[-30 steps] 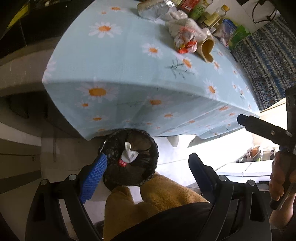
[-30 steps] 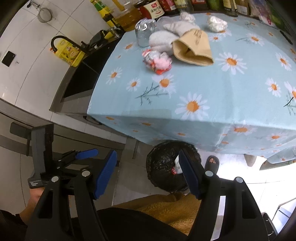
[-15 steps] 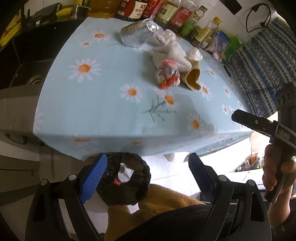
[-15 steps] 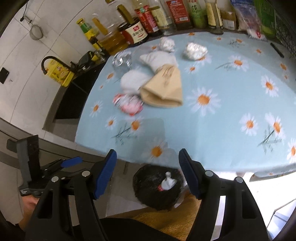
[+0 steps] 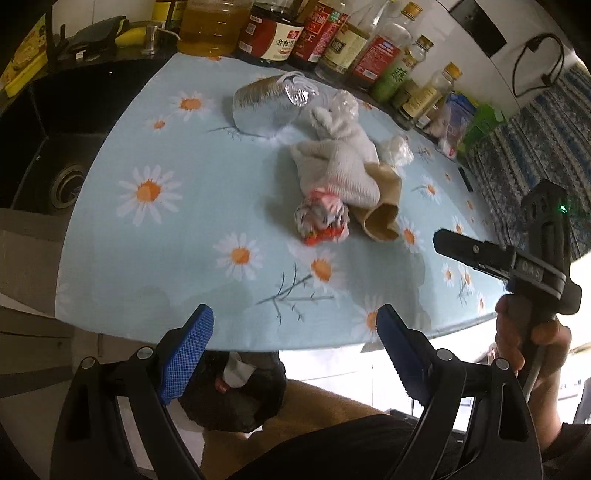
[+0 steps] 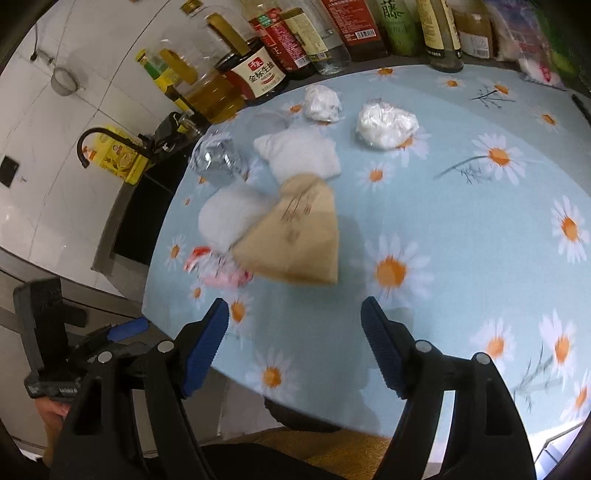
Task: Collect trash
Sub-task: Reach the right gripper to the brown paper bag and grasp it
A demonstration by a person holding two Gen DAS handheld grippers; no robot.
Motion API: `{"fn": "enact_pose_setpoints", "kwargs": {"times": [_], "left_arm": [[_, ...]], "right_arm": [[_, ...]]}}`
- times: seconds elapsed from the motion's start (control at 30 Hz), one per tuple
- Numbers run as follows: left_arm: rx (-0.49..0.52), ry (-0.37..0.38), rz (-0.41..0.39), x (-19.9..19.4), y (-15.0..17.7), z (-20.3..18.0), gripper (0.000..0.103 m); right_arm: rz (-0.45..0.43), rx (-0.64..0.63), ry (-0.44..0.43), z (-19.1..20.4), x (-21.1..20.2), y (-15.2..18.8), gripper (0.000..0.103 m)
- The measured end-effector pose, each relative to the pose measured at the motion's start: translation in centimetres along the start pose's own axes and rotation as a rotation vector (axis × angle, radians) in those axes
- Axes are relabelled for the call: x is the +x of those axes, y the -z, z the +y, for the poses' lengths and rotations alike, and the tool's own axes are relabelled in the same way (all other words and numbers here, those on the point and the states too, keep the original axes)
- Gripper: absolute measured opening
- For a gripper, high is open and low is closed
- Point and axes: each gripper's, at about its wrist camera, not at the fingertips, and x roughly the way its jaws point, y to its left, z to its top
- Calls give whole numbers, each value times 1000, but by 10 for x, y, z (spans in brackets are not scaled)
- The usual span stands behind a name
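Note:
Trash lies in a heap on the daisy tablecloth (image 5: 192, 236): a red-and-white crumpled wrapper (image 5: 321, 219), a brown paper bag (image 5: 382, 210), white crumpled tissue (image 5: 340, 162), a foil-grey cup (image 5: 262, 105) and clear plastic wads (image 6: 386, 123). The same bag (image 6: 295, 240) and wrapper (image 6: 218, 267) show in the right wrist view. A black-lined bin (image 5: 232, 387) stands on the floor under the table edge, with tissue inside. My left gripper (image 5: 291, 350) is open and empty above the table's near edge. My right gripper (image 6: 293, 339) is open and empty, just short of the bag.
A row of sauce and oil bottles (image 5: 295, 33) lines the back of the table. A black sink (image 5: 62, 162) with a tap (image 6: 110, 142) lies to the left. A patterned blue cloth (image 5: 524, 147) hangs at the right. The right gripper's body (image 5: 517, 266) shows in the left view.
Both grippers have risen from the bin below the table edge and moved forward over the tablecloth toward the trash heap. Both stay open and empty.

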Motion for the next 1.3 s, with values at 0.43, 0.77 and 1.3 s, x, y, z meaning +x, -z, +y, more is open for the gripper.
{"fn": "enact_pose_setpoints", "kwargs": {"times": [0.43, 0.77, 1.3], "left_arm": [[-62, -59, 31, 24, 1, -16, 87], [-88, -116, 41, 35, -3, -26, 87], [-53, -129, 45, 52, -31, -27, 87]], "right_arm": [[137, 89, -145, -23, 45, -66, 74], [210, 5, -130, -16, 71, -79, 60], [178, -27, -222, -34, 39, -74, 50]]}}
